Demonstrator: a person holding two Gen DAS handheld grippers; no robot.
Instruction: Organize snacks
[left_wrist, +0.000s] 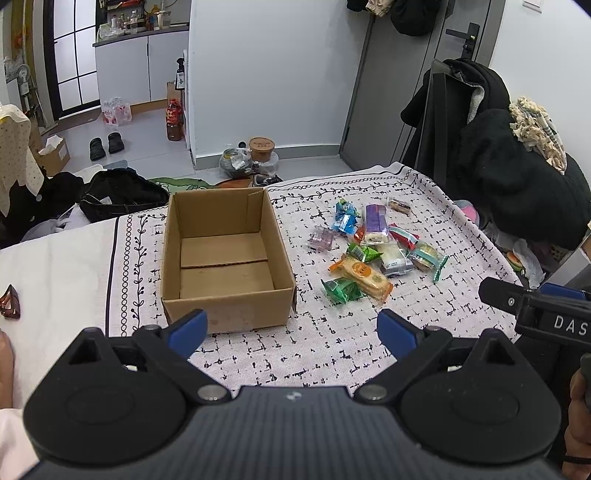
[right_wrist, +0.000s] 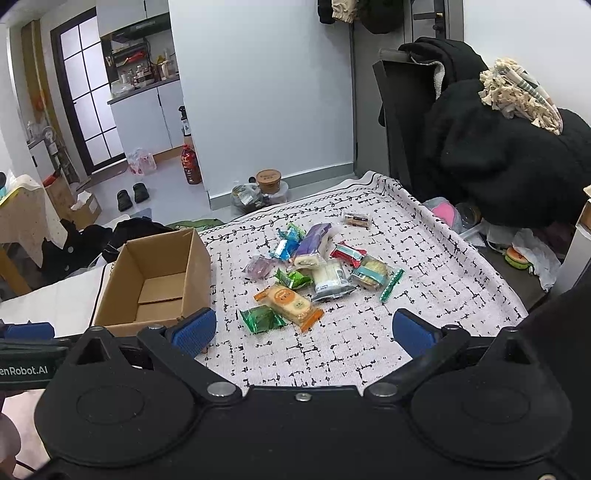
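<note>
Hovering over the patterned cloth (right_wrist: 332, 354), I have both tools up and nothing in either. My left gripper (left_wrist: 291, 332) has its blue pads spread wide, aimed at the near wall of the cardboard box (left_wrist: 225, 258), which sits open and bare inside. My right gripper (right_wrist: 304, 330) is just as wide apart and looks straight at the pile of snacks (right_wrist: 317, 266), well clear of it, to the right of the box.

Nearest me lie the green foil packet (right_wrist: 260, 319) and the orange cracker pack (right_wrist: 290, 304), touching each other. Behind them sit the white wrapped pack (right_wrist: 328, 280), the purple bar (right_wrist: 312, 243), a red packet (right_wrist: 347, 254) and a small one alone at the far edge (right_wrist: 356, 219).

My read: all of these are light, crinkly and slick, with crumbly contents. The orange pack looks stiffest, so I'd close across its narrow middle, gently. The green one is flat and soft; pinching a crimped end seam seems safer than squeezing the body. Too firm a pinch could crush biscuits; too loose and film slides out.
</note>
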